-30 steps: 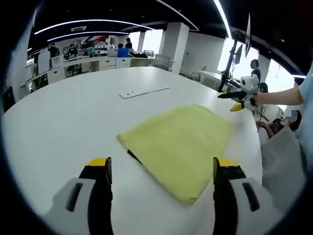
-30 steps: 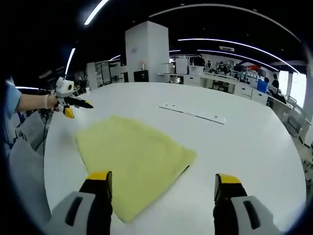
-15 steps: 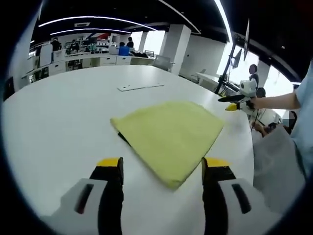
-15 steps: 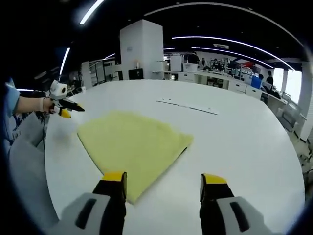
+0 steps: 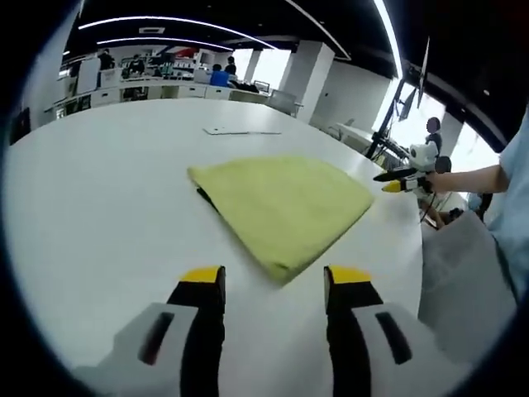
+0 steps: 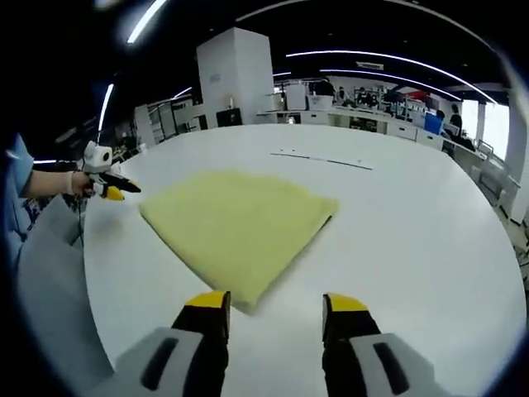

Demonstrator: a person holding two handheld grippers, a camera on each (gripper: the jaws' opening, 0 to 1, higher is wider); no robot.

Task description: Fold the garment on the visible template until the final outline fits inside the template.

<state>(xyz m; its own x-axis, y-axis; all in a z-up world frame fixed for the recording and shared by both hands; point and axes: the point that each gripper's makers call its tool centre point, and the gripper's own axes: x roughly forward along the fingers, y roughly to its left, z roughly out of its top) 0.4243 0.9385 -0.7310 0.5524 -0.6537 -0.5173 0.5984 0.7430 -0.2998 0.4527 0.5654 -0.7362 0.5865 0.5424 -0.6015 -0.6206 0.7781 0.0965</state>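
A: What changed?

B: Both grippers' jaws have narrowed to a small gap, holding nothing. The left gripper and right gripper sit back from the folded yellow garment, lying flat mid-table.

A: So the folding looks finished?

B: Likely; a dark template edge peeks out beneath. Bare table surrounds it.
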